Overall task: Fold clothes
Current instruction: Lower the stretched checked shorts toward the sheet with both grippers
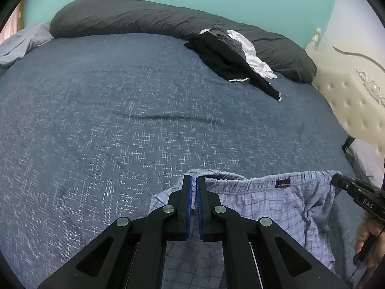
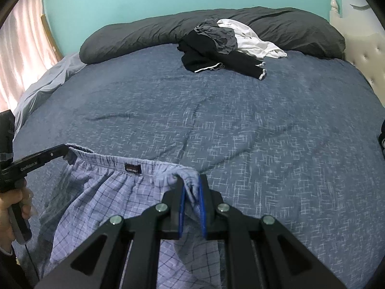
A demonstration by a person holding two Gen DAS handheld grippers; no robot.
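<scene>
A bed (image 1: 120, 120) with a dark blue flecked cover fills both views; a long grey pillow (image 1: 144, 16) lies along its far edge, with a heap of black, grey and white clothes (image 1: 231, 50) against it. At the near edge a pair of pale blue checked shorts (image 1: 288, 204) hangs stretched by its waistband; the left gripper (image 1: 194, 180) is clamped on one waistband corner; the right gripper (image 2: 191, 180) is clamped on the other.

Bed (image 2: 240, 125): dark pillow (image 2: 168, 33), clothes pile (image 2: 216, 48).
</scene>
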